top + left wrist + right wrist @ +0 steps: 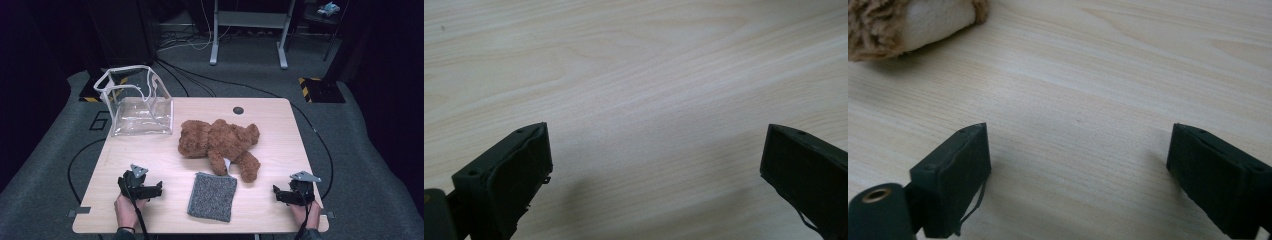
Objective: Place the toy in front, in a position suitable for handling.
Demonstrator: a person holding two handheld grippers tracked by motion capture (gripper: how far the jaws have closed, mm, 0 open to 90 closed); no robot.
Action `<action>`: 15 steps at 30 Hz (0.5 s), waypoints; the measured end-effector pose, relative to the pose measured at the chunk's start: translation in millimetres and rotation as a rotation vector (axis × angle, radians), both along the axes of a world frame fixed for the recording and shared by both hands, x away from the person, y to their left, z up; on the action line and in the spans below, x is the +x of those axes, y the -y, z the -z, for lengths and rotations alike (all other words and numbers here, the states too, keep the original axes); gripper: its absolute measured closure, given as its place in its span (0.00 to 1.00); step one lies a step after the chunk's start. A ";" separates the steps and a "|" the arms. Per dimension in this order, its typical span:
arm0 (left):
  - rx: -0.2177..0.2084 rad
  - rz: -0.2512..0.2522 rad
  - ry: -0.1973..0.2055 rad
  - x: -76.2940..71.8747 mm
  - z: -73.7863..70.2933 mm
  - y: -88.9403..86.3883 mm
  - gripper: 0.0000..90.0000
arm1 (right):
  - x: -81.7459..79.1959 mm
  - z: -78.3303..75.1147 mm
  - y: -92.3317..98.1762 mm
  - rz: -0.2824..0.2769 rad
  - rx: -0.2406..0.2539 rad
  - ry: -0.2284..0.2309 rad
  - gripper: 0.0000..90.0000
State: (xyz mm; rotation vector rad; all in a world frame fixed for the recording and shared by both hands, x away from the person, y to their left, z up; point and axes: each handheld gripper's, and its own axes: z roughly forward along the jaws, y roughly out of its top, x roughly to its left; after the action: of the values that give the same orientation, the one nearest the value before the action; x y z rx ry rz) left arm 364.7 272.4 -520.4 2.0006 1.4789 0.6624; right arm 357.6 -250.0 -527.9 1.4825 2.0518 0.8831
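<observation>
Grey folded cloth (212, 196): lies flat on the wooden table (280, 130) near its front edge, between my two grippers and touched by neither. Teddy bear (217, 141): on its side at about 12 o'clock from the cloth, one foot just beside the cloth's far right corner; in the right gripper view that pale-soled foot (933, 20) sits at 11 o'clock, well clear of the jaws. Clear plastic bag (137, 107): stands upright with its mouth gaping at 10 o'clock from the bear, at the table's far left corner. My left gripper (155, 189): at 9 o'clock from the cloth, jaws spread wide over bare wood, nothing between them (656, 165). My right gripper (279, 194): at 3 o'clock from the cloth, jaws likewise apart and empty (1078, 160).
</observation>
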 end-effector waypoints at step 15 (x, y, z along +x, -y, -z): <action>-0.069 0.001 0.023 -3.5 11.9 -9.7 0.00 | -7.4 -35.8 -25.2 -0.060 0.087 -0.027 0.02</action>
State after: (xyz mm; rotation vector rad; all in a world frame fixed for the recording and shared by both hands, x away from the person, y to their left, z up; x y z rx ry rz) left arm 361.2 282.1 -532.3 1.9350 1.4667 0.6235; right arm 350.2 -224.8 -492.1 1.4922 2.1121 0.9920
